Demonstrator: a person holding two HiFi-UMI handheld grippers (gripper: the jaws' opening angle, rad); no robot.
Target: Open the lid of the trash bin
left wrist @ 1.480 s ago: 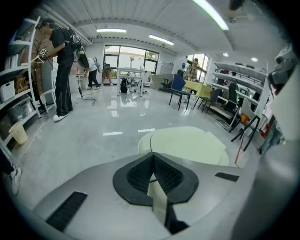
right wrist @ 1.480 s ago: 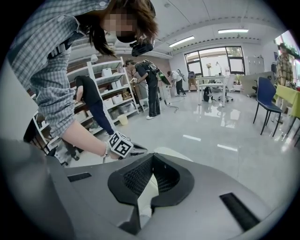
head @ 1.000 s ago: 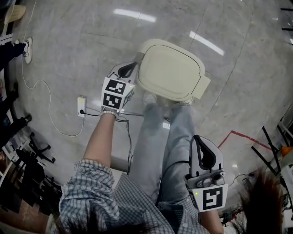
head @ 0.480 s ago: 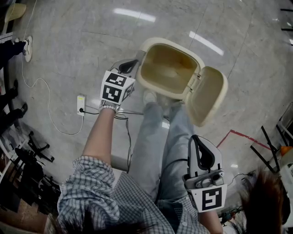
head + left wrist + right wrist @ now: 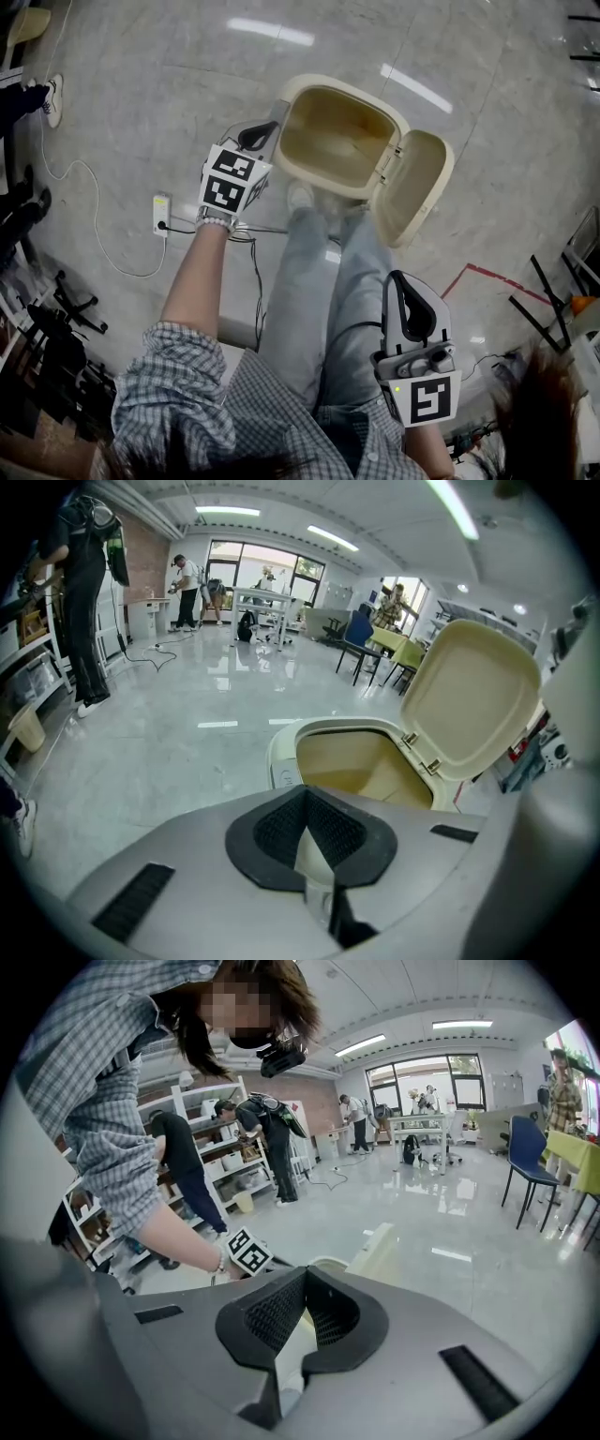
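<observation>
The bin [image 5: 323,150] stands on the floor just right of the left gripper [image 5: 260,139], whose jaws are pressed together on nothing. The right gripper [image 5: 410,300], likewise clenched and empty, hangs well nearer the person. A second ago the lid [image 5: 412,187] lay flat; now it stands swung open to the right.

Floor [image 5: 141,94]: pale glossy stone, streaked with light reflections, filling the upper frame.
Trash bin [image 5: 330,142]: cream, standing at upper centre, its lid [image 5: 412,187] swung open to the right.
Power strip [image 5: 161,214]: white, flat, left of centre.
Cable [image 5: 101,239]: white, looping up and left from the strip.
Tape line [image 5: 497,275]: red, right of centre.
Shoe [image 5: 56,101]: upper left edge.
</observation>
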